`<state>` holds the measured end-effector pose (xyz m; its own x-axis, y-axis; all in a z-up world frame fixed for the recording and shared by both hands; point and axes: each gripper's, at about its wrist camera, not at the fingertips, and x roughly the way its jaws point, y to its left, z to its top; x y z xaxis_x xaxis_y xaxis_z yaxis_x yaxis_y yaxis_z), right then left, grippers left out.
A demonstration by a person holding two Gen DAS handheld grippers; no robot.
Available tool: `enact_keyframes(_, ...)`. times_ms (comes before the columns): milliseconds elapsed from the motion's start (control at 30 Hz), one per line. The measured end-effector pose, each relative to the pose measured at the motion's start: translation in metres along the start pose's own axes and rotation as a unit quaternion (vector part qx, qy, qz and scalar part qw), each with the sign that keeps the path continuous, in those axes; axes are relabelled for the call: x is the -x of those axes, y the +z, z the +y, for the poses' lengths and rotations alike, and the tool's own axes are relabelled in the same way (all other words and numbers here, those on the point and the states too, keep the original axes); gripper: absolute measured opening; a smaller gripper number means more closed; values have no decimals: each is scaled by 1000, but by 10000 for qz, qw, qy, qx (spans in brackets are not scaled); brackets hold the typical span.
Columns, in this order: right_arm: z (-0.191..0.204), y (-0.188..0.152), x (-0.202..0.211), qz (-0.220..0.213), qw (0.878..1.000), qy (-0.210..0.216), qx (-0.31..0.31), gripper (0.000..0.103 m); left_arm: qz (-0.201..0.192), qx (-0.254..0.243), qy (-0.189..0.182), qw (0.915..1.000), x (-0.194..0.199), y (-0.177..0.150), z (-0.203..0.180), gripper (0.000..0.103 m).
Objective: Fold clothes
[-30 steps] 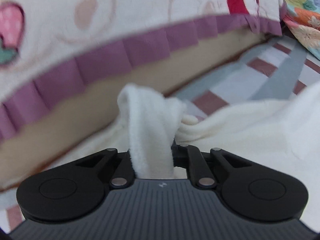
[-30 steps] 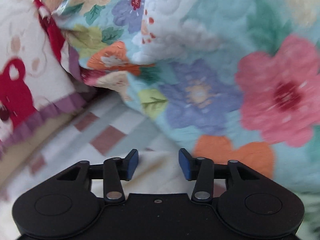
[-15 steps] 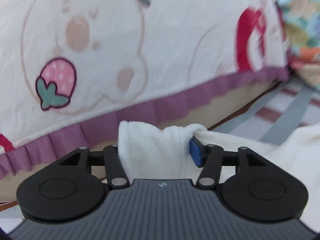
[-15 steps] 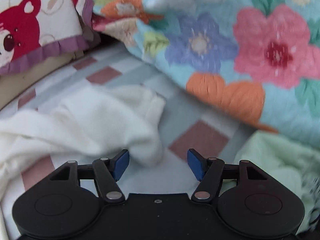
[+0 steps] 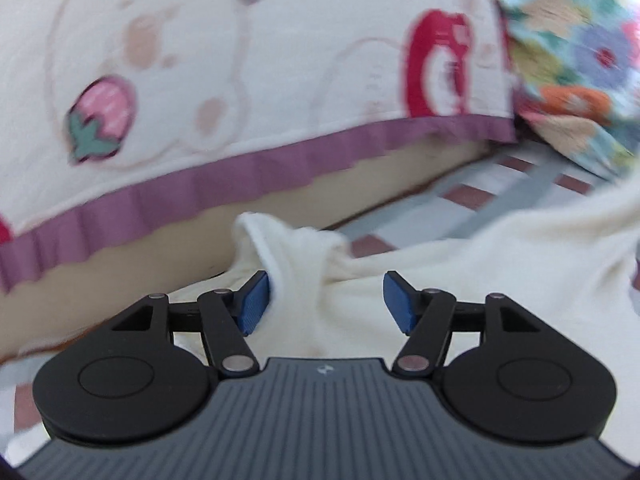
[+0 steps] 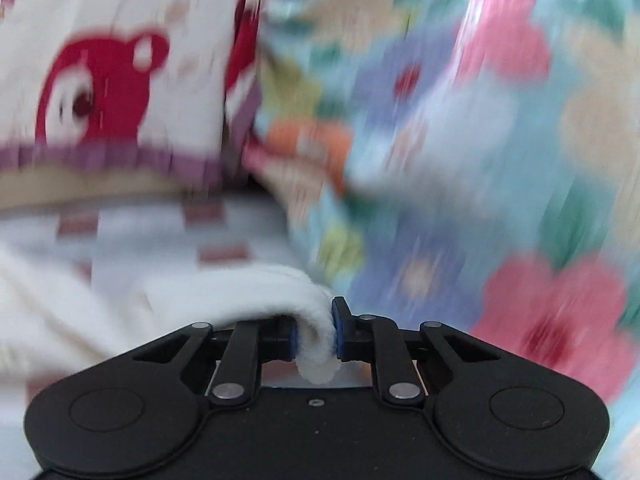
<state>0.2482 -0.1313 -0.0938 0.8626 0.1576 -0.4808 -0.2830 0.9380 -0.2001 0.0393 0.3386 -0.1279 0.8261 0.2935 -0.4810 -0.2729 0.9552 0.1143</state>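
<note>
While your left gripper [image 5: 325, 300] stands wide open, a raised fold of the white garment [image 5: 304, 272] sits between its blue pads, touching the left one, on the checked bed sheet [image 5: 472, 196] below the bear-print pillow [image 5: 240, 80]. Through the blurred right wrist view, your right gripper [image 6: 315, 334] is clamped on the garment's [image 6: 256, 292] edge, beside the floral quilt [image 6: 460, 160].

Lying behind on a red-and-grey checked sheet [image 5: 472, 196]: a purple-frilled bear-print pillow [image 5: 248, 80] and, blurred, seemingly a floral quilt [image 6: 460, 160].
</note>
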Motion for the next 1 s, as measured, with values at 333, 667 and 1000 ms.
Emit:
enact_keyframes(333, -65, 132, -65, 1321, 9910, -148, -128, 51, -27, 104, -194, 9998, -22, 16, -36, 65)
enact_keyframes(667, -41, 53, -98, 1005, 9898, -264, -972, 61, 184, -323, 469, 9982, -30, 5, -24, 67)
enact_keyframes(1000, -12, -35, -152, 1653, 9741, -39, -1542, 67, 1382, -94, 708, 9878, -91, 11, 17, 10)
